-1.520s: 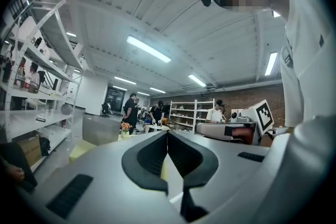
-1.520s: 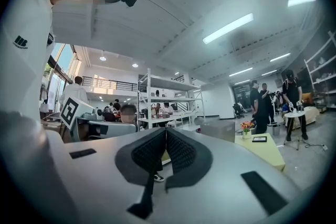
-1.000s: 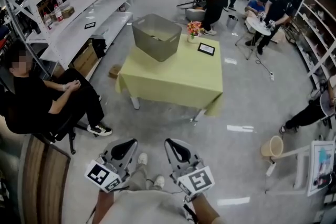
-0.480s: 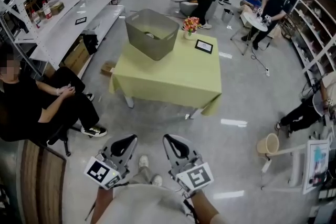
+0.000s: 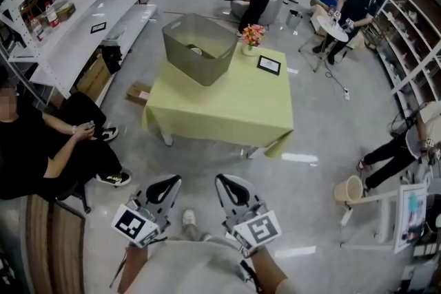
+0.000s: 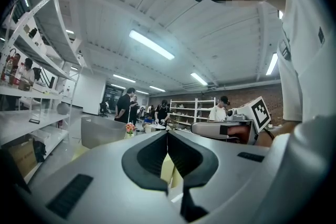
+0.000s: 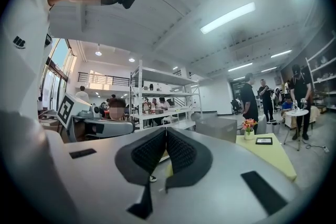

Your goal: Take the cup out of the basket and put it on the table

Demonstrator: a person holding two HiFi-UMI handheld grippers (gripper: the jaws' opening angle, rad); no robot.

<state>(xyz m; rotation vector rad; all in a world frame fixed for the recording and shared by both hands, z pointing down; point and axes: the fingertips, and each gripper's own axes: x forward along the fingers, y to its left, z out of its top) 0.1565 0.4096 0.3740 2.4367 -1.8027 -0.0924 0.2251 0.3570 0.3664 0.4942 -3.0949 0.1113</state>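
Left claw and right claw, tips together and empty, well apart from grey plastic basket on yellow-green counter.

You are holding your left tongs with their jaws pressing together and nothing sitting between them. Beyond them, the grey basket is standing on the yellow-green bench, just beside a small flower vase. People are standing farther back.

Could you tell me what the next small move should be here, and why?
Probably step closer to the table: the basket sits at its far left corner, well beyond the left gripper and right gripper, both shut and empty.
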